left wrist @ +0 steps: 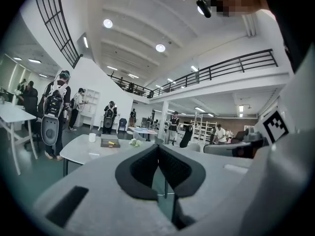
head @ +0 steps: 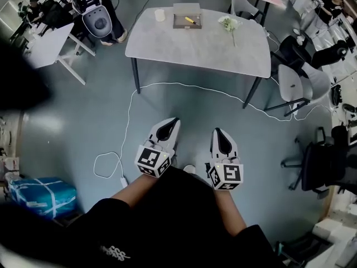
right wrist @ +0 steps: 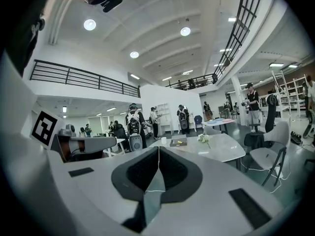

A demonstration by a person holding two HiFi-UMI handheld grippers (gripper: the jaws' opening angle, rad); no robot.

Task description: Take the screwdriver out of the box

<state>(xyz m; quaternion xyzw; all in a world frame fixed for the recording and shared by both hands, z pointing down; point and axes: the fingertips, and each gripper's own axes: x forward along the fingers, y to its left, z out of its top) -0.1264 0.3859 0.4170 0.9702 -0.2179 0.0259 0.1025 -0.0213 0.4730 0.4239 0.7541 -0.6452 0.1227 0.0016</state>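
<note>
A grey open box (head: 187, 20) sits at the far side of a light grey table (head: 206, 43), with a yellow-handled screwdriver (head: 190, 20) lying in it. Both gripper views show the box far ahead, small: box (left wrist: 110, 143), box (right wrist: 178, 142). My left gripper (head: 174, 120) and right gripper (head: 217, 131) are held side by side over the floor, well short of the table, and both point toward it. Each has its jaws shut with nothing between them, as the left gripper (left wrist: 158, 147) and right gripper (right wrist: 158, 149) show in their own views.
A white cup (head: 160, 15) stands left of the box and a small bunch of flowers (head: 229, 23) lies to its right. A white cable (head: 131, 102) trails across the floor. Chairs (head: 295, 82) stand at the right, another table (head: 50, 44) and people (head: 95, 10) at the left, and a blue package (head: 42, 196) lies near left.
</note>
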